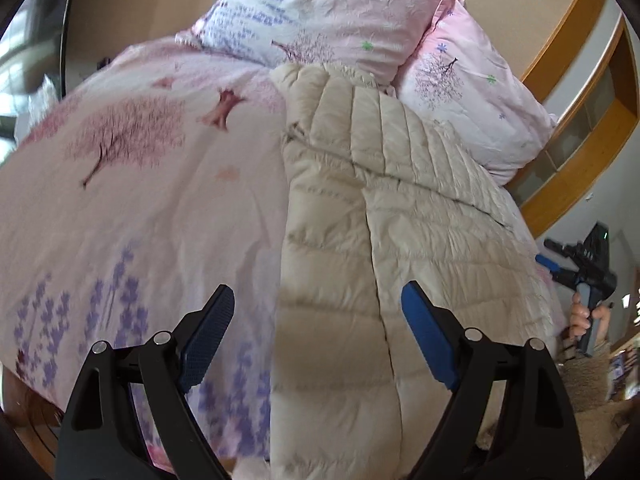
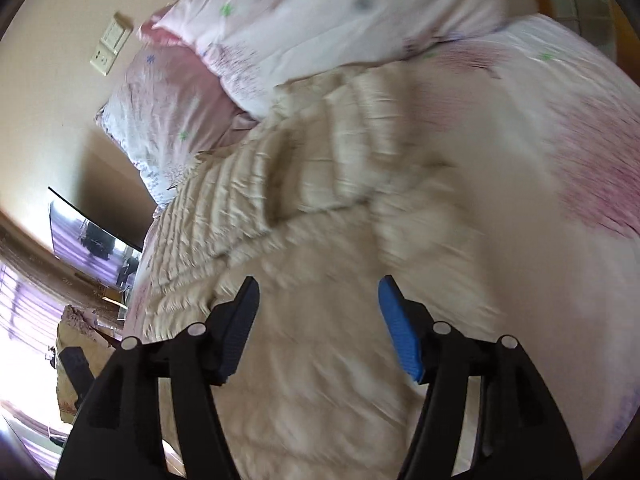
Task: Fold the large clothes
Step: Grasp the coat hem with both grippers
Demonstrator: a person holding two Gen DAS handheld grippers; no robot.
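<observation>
A beige quilted puffer jacket [image 1: 360, 216] lies lengthwise on a pink floral bed cover [image 1: 132, 184], with a sleeve folded across its upper part. My left gripper [image 1: 318, 300] is open and empty, above the jacket's near left edge. My right gripper [image 2: 318, 294] is open and empty, above the jacket [image 2: 304, 208]; that view is blurred. The right gripper also shows in the left wrist view [image 1: 550, 260], held in a hand at the bed's right side, off the jacket's right edge.
Two floral pillows [image 1: 332, 12] [image 1: 476, 92] lie at the head of the bed, touching the jacket's far end. A wooden frame [image 1: 576, 92] runs along the right. In the right wrist view a wall socket [image 2: 110, 44] and a dark screen [image 2: 92, 232] are at left.
</observation>
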